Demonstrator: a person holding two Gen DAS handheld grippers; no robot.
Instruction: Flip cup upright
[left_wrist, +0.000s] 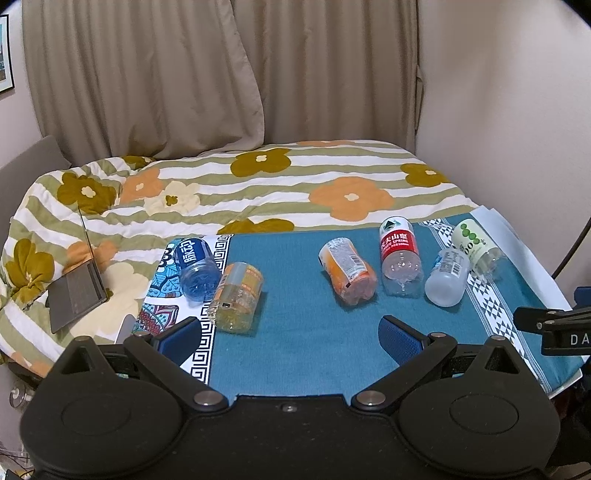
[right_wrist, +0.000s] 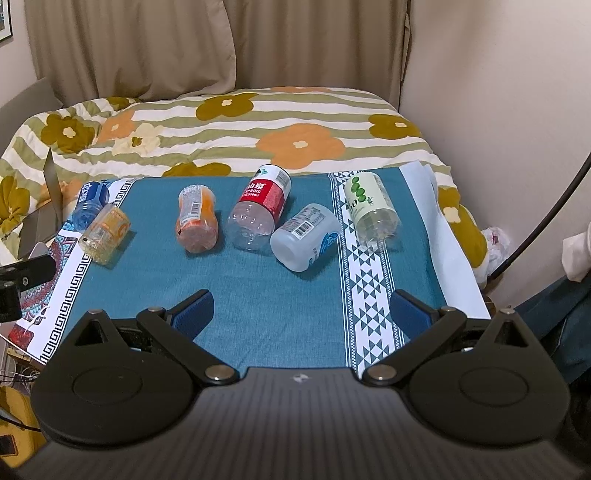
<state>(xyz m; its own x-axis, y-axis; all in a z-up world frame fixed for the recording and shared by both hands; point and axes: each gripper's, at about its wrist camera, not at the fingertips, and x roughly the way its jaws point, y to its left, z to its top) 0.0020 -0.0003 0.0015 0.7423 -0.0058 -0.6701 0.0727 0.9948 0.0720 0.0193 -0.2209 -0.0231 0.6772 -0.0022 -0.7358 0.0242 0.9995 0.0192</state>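
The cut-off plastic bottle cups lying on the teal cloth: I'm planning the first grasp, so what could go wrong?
The clear red-labelled cup and the frosted white cup appear to touch, so gripping one may nudge the other. Being round and on their sides, they may roll. The pale green-labelled cup lies nearest the cloth's right edge.

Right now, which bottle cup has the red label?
The clear one with the red band, lying between the orange one and the frosted white one.

Floral quilt (left_wrist: 258, 184), open laptop (left_wrist: 77, 291), beige curtains (left_wrist: 184, 74) behind teal cloth (right_wrist: 258, 288)
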